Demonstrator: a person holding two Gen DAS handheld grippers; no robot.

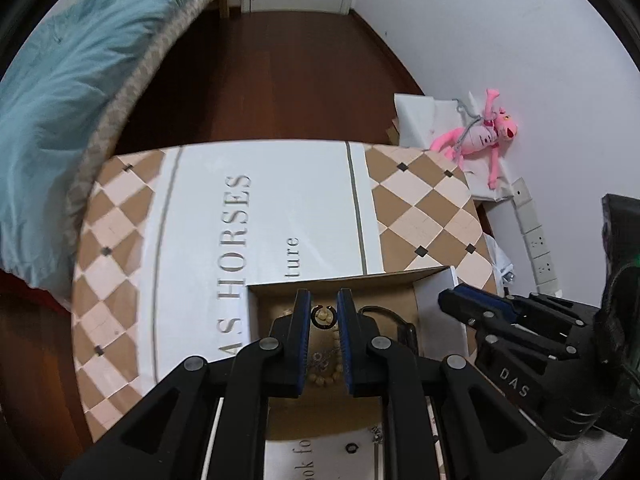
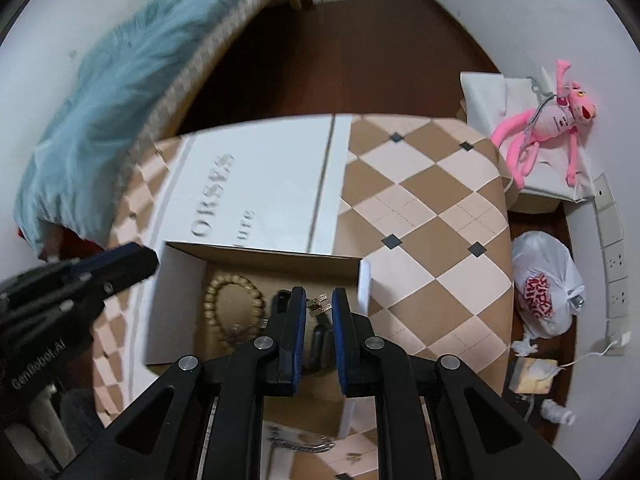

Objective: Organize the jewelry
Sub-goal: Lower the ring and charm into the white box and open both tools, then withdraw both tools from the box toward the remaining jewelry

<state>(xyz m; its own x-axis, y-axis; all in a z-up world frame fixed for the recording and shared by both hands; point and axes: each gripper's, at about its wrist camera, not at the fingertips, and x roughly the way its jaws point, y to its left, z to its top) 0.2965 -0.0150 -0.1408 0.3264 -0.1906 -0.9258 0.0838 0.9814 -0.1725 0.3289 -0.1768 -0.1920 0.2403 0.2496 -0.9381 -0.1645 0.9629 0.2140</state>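
In the lower middle of the left wrist view, my left gripper [image 1: 323,306] hangs over the cardboard box [image 1: 344,278], jaws a little apart, pinching nothing. A dark ring [image 1: 322,317] shows between them; the beads below are half hidden. My right gripper [image 2: 319,303] holds a gold clip [image 2: 319,305] between its jaws. A bead bracelet [image 2: 234,304] lies to the left in the box.
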